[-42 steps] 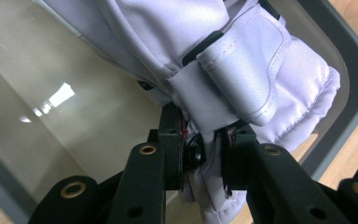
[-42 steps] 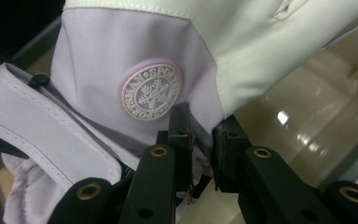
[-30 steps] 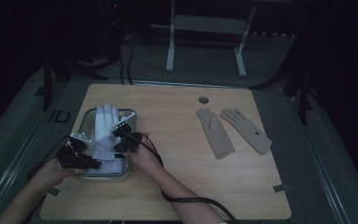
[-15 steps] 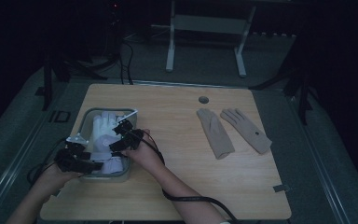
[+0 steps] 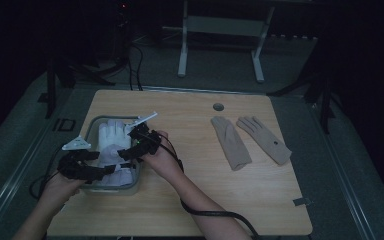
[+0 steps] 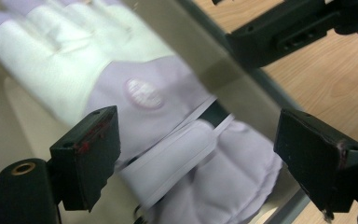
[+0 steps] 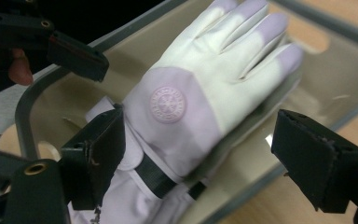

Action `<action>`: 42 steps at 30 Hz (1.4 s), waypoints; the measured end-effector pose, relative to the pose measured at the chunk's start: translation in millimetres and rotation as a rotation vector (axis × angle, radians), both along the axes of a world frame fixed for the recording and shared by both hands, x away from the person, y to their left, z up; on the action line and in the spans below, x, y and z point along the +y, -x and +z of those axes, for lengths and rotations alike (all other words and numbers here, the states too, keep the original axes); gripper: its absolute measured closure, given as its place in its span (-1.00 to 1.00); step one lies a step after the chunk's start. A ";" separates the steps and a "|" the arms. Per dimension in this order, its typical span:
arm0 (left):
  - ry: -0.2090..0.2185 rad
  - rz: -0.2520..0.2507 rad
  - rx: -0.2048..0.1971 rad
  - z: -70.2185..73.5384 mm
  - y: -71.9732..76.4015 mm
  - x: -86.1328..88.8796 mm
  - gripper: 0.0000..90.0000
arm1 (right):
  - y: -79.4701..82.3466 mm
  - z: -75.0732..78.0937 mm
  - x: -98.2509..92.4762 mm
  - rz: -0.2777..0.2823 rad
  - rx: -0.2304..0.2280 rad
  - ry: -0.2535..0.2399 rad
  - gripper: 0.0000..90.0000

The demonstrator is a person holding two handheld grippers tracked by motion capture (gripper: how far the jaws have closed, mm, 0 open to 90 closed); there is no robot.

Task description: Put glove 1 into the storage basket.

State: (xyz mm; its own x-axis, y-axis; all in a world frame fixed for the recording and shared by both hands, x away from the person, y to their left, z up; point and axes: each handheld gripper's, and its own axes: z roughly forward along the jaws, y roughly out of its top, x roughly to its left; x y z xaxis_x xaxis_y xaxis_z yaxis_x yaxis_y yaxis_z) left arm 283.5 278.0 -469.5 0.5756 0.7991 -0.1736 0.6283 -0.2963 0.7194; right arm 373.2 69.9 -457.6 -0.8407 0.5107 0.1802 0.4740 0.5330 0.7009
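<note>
A white and lilac glove point(image 5: 112, 145) lies in a grey-rimmed bin point(image 5: 92, 125) at the table's left. My left gripper point(image 5: 111, 169) hovers over its cuff end and my right gripper point(image 5: 124, 153) just above its middle. Both sets of jaws have just been opening and stand wide, with no pad pressing on the glove. In the left gripper view the jaws point(image 6: 200, 140) frame the glove's cuff point(image 6: 177, 154) below them. In the right gripper view the jaws point(image 7: 205, 154) frame the glove's round badge point(image 7: 168, 103), and the other gripper point(image 7: 70, 53) shows at upper left.
Two tan gloves point(image 5: 231, 142) point(image 5: 265, 140) lie flat at the table's right. A round cable hole point(image 5: 218, 107) sits near the far edge. A black cable point(image 5: 215, 215) trails from the right forearm across the near table. A metal stand point(image 5: 220, 25) is behind the table.
Both grippers have lifted a little above the bin and their jaws have spread apart. The white and lilac glove stays lying in the bin.
</note>
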 end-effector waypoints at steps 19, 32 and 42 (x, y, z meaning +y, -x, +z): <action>0.026 -0.167 -0.069 12.1 -2.9 -68.9 -0.67 | 0.0 21.6 -61.8 -0.016 -0.031 0.013 -0.69; 0.068 -0.347 -0.114 5.9 0.8 -112.9 -0.67 | -9.6 20.2 -117.4 -0.116 -0.047 0.019 -0.69; 0.097 -0.524 -0.104 -11.9 8.2 -148.8 -0.67 | -15.4 14.3 -149.0 -0.175 -0.036 0.034 -0.65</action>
